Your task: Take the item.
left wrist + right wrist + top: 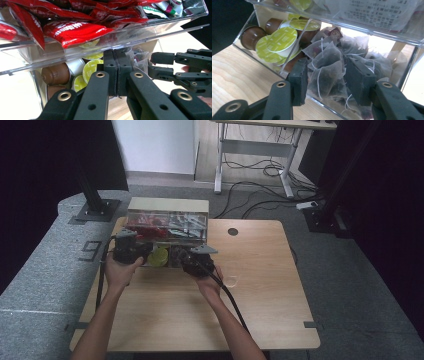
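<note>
A clear acrylic organiser (167,210) stands at the table's far left. Its upper tray holds red sachets (75,32). The lower compartments hold green-lidded coffee capsules (282,40) on the left and mesh tea bags (325,72) on the right. My left gripper (116,56) is shut with its jaws pressed together, right in front of the capsule compartment (91,68). My right gripper (328,80) is open, and its jaws straddle the front tea bags in the pile. In the high view both grippers, the left gripper (142,254) and the right gripper (187,257), sit at the organiser's front.
The wooden table (260,300) has a round cable hole (233,231) right of the organiser. A black stand base (95,210) sits on the grey floor at the back left. A desk frame (260,150) and loose cables (260,185) lie beyond the table.
</note>
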